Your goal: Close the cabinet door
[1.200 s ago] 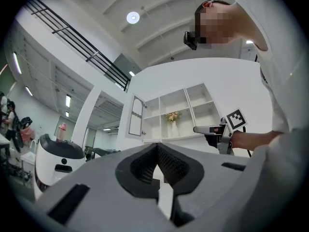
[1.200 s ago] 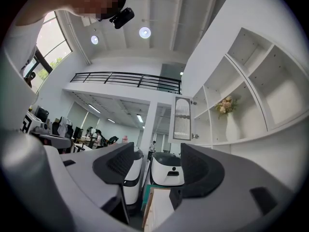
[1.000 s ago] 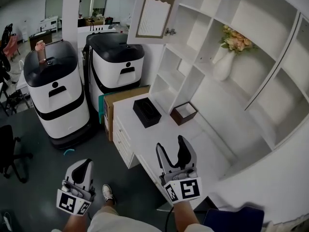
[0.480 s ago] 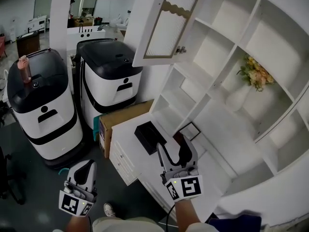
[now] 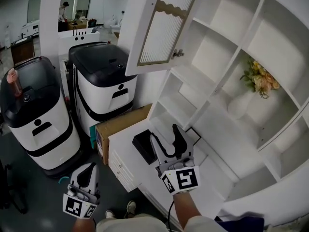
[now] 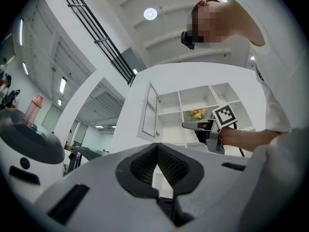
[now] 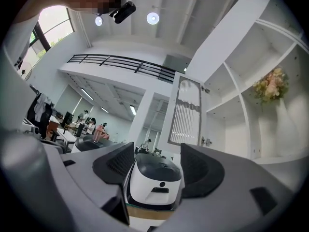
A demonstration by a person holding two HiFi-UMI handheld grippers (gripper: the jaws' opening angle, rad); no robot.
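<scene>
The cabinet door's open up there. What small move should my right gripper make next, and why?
Probably lift the right gripper up and left toward the door's free edge. The door stands swung wide from the shelves, and the gripper, jaws open and empty, is well below it, over the desk.

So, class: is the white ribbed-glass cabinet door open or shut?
Open: the white ribbed-glass cabinet door stands out, exposing the white shelves behind.

Lab-like open hall: two bulky white machines (image 5: 103, 88), mezzanine railing (image 7: 120, 64)

The cabinet door (image 5: 159, 33) runs past the top edge, and the right claw (image 5: 165, 133) partly hides a black box (image 5: 143, 146).
</scene>
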